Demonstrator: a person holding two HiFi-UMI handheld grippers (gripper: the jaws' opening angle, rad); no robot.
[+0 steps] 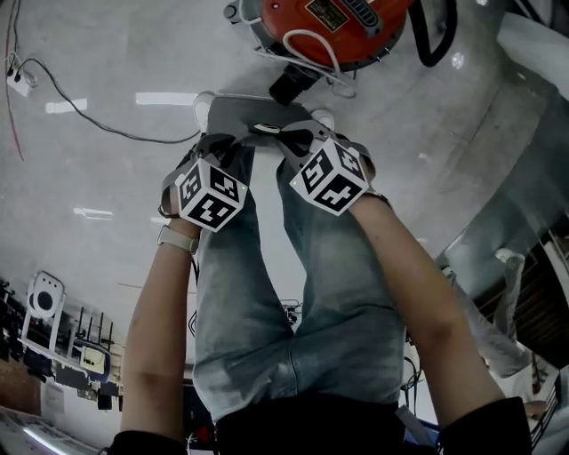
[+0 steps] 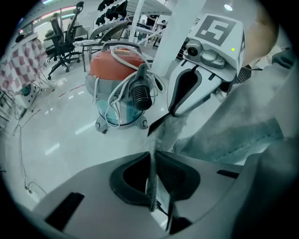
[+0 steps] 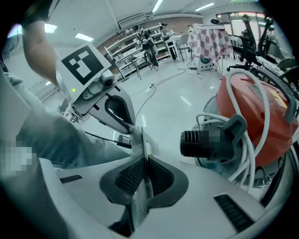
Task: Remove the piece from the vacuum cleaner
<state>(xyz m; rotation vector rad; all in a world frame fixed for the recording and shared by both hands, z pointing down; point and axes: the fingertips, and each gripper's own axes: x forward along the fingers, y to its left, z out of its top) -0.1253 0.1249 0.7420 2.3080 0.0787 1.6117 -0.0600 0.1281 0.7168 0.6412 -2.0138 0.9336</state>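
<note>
both sets of jaws clamped on the thin grey piece [image 1: 249, 114]: left gripper [image 1: 220, 142] one side, right gripper [image 1: 298, 139] the other. piece is clear of the vacuum [image 1: 329, 27], held above the floor [image 1: 107, 71].

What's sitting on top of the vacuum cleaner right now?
A white cord loops over the orange lid of the vacuum cleaner, and the black ribbed hose end lies against it. The lid hides whatever is inside.
</note>
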